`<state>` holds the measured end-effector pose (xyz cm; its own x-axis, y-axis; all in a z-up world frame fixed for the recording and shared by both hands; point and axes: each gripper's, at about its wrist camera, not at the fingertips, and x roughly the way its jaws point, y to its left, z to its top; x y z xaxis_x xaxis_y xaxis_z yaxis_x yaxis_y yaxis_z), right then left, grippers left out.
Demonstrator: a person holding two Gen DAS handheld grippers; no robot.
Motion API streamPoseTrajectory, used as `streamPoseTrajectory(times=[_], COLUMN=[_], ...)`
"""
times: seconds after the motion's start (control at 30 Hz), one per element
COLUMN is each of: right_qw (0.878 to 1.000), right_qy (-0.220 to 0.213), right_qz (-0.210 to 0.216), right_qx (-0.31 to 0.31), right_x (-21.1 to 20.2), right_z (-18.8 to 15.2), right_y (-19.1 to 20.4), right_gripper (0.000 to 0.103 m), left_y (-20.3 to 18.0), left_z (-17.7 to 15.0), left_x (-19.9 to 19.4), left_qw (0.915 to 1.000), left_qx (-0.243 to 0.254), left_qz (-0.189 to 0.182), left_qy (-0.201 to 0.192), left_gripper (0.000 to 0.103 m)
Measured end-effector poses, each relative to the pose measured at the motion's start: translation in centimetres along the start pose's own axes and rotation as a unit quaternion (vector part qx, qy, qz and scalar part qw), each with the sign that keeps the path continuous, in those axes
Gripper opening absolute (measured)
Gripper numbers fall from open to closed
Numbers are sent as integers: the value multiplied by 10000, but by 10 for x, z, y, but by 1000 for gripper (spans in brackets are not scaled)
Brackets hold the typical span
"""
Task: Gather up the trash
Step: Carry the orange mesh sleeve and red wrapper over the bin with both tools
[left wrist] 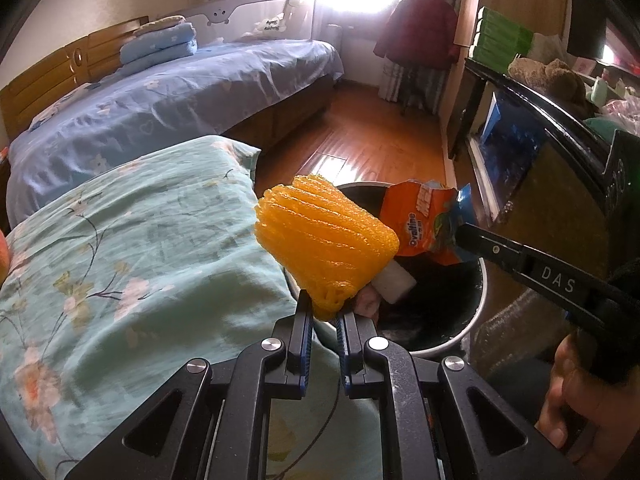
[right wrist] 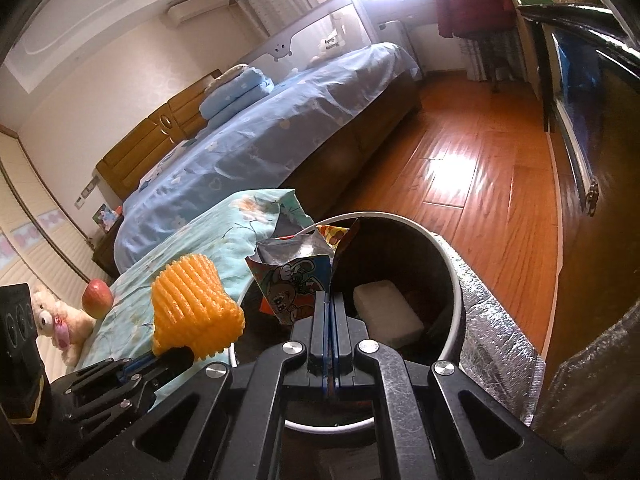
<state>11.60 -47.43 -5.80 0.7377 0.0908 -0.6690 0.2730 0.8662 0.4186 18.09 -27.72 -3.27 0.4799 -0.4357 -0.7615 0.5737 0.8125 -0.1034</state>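
Trash items, two, are held over a round black bin (right wrist: 456, 280) with a pale rim, set on the wooden floor (right wrist: 480, 184) beside a bed end draped in a green floral quilt (left wrist: 132, 248). Item one: a yellow foam fruit net (left wrist: 326, 236), pinched at its narrow lower end between the fingers of the left gripper (left wrist: 323, 312), whose jaws are closed on it to a narrow gap; the net is held upright and flares upward, at the near left edge of the bin, over the quilt's border. Item two: an orange and blue Ovaltine wrapper (left wrist: 426, 222), torn open, clamped by the right gripper (right wrist: 330, 304), whose jaws are pressed fully together on the wrapper's edge; the wrapper is held above the bin's mouth. In the left wrist view the right gripper is seen reaching in from the right, with the person's hand (left wrist: 580, 400) on its handle. In the right wrist view the left gripper is seen low at the left, angled up toward the bin. Within the bin a white rectangular block (right wrist: 388, 314) is lying on dark contents. On the quilt, well apart from the bin, a red apple (right wrist: 97, 293) and a cream teddy bear (right wrist: 56, 320) are noted. A second bed (right wrist: 280, 120) with blue bedding is stood beyond, and a silver quilted mat (right wrist: 496, 340) lies just right of the bin.
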Motion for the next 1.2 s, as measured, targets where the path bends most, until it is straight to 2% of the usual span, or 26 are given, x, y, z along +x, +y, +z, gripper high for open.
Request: streamPoseTrajectory(times=[1.2], right_qw=[9999], right_qy=[69], right_qz=[-132], right_qx=[-38], right_x=[10], right_z=[13], right_y=[-11], right_gripper=[0], left_y=[-12], left_z=[12], left_x=[16], left_qw=[9997], left_qx=[110], left_qz=[-56], left_qy=[188], left_gripper=[11])
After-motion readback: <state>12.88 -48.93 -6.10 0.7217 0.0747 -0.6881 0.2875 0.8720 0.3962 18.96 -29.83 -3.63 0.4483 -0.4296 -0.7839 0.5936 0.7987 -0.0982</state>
